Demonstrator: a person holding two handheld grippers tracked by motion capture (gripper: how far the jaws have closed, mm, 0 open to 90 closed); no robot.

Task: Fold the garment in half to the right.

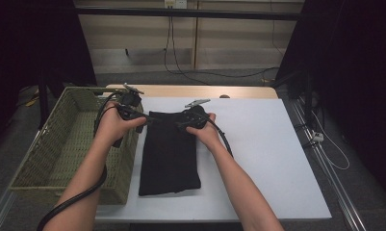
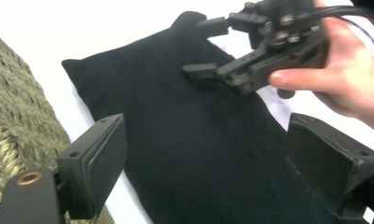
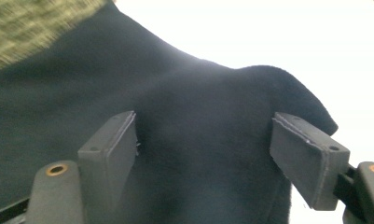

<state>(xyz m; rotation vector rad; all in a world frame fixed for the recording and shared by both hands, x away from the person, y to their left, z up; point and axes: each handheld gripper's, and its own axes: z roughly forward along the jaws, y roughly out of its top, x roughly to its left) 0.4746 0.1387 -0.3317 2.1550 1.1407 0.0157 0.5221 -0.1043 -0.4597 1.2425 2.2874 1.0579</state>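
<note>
High view shows a folded black cloth (image 1: 169, 154) lying flat on the white counter (image 1: 258, 159), just beside a woven basket (image 1: 60, 144). Both jaws stand released: the left hand-held gripper (image 1: 133, 114) and the right hand-held gripper (image 1: 186, 120) hover at the cloth's far edge, pads not pressing. Closing now risks pinching a single layer, so the fold could fall open, or snag on the basket rim.
</note>
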